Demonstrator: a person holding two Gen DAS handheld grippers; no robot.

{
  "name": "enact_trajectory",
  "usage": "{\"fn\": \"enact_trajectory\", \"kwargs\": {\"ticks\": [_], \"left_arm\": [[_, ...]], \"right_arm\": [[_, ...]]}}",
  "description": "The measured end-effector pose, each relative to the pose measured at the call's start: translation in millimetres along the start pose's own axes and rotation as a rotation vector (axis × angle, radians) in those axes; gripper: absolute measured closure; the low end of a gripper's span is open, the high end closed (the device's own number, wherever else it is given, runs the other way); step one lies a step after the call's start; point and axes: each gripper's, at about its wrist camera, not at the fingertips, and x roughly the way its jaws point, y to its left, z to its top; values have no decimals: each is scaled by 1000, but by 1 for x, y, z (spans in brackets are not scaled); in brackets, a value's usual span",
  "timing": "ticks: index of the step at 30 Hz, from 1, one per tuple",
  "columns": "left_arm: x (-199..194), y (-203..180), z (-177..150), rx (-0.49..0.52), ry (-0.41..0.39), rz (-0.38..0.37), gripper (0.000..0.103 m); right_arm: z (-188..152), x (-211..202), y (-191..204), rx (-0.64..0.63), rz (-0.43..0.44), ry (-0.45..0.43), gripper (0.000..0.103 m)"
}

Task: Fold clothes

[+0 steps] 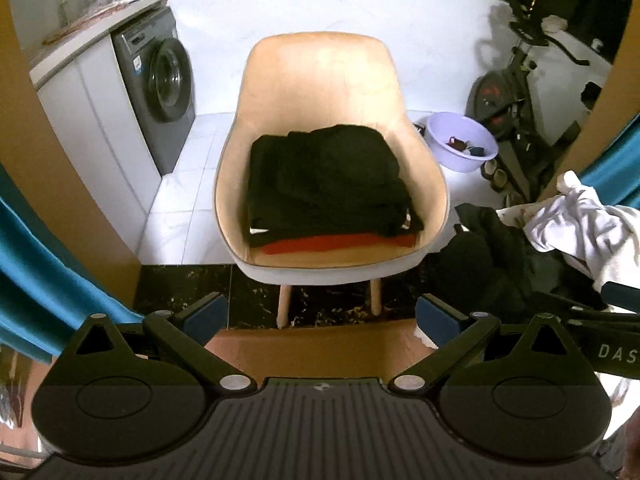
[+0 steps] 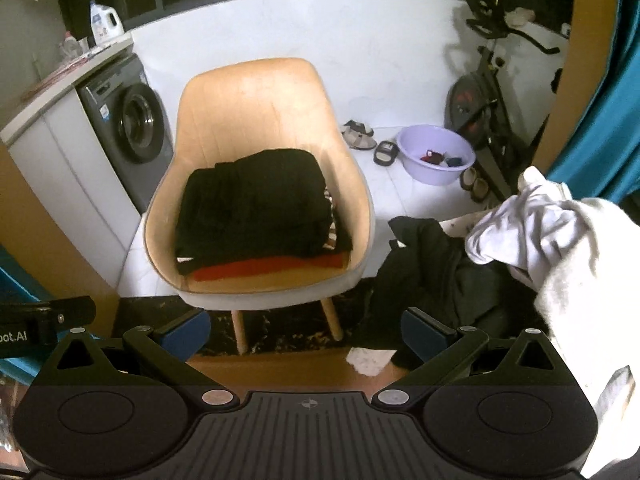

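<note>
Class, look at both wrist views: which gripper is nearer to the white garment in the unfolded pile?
Right. The right gripper has the white garment looming just beside its right finger. The left gripper faces the chair, with the garment farther off to its right.

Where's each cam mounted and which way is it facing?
Left wrist: on the left tongs, facing the chair straight on; own open fingers show, right tongs' body at right edge.
Right wrist: on the right tongs, chair left of centre, white garment close right; own open fingers show.
Shared: chair, folded stack, washing machine, purple basin.
</note>
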Motion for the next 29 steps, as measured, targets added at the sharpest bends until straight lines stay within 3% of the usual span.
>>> {"fn": "enact_trajectory", "kwargs": {"ticks": [6, 18, 29], "left_arm": [[-17, -1, -7, -19, -14, -25, 0], [-28, 0, -16, -101, 0, -16, 0], [-36, -6, -21, -73, -26, -7, 0]], "right_arm": [[3, -19, -1, -34, 10, -40, 1], [8, -31, -6, -86, 39, -28, 1], [10, -34, -8, -89, 58, -35, 1]]}}
